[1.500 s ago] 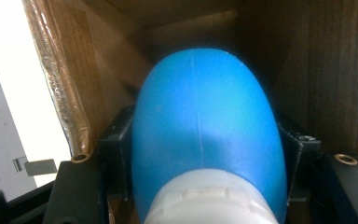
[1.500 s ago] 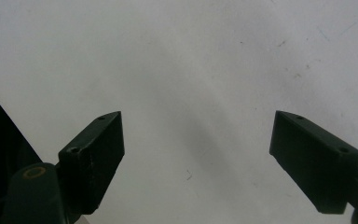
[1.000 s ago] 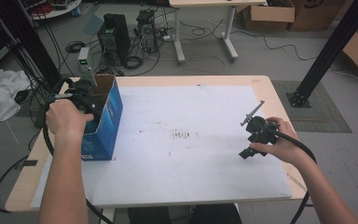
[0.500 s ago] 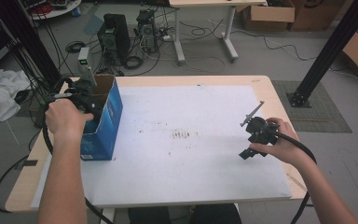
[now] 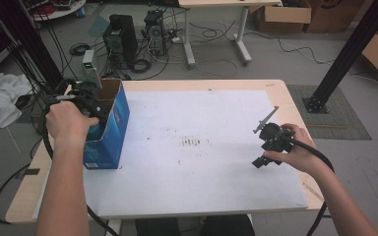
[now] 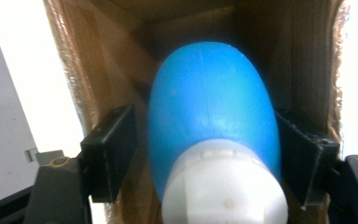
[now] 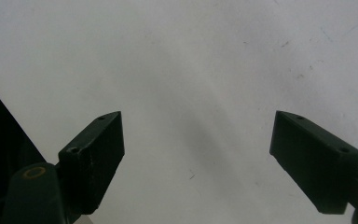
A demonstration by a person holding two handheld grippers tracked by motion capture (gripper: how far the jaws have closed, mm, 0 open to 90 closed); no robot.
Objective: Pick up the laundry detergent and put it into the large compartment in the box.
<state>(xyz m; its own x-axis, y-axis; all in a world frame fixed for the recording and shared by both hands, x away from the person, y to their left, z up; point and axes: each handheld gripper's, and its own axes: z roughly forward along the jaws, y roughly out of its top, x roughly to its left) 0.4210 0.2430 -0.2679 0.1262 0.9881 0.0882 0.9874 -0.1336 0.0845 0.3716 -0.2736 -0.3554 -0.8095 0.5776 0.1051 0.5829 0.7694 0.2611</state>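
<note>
High view overhead, far; gripper views close, sharing white table (image 5: 216,123).

The right gripper (image 7: 198,161) holds its two black jaws wide apart with nothing between them, above a white, faintly scuffed table sheet (image 7: 191,60).

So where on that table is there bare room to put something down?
The widest free patch is the white sheet between the blue box and the right hand-held gripper, though faintly smudged mid-sheet. The near edge is bare too. It is crowded inside the box, where a blue bottle sits between the left hand-held gripper's jaws.
</note>
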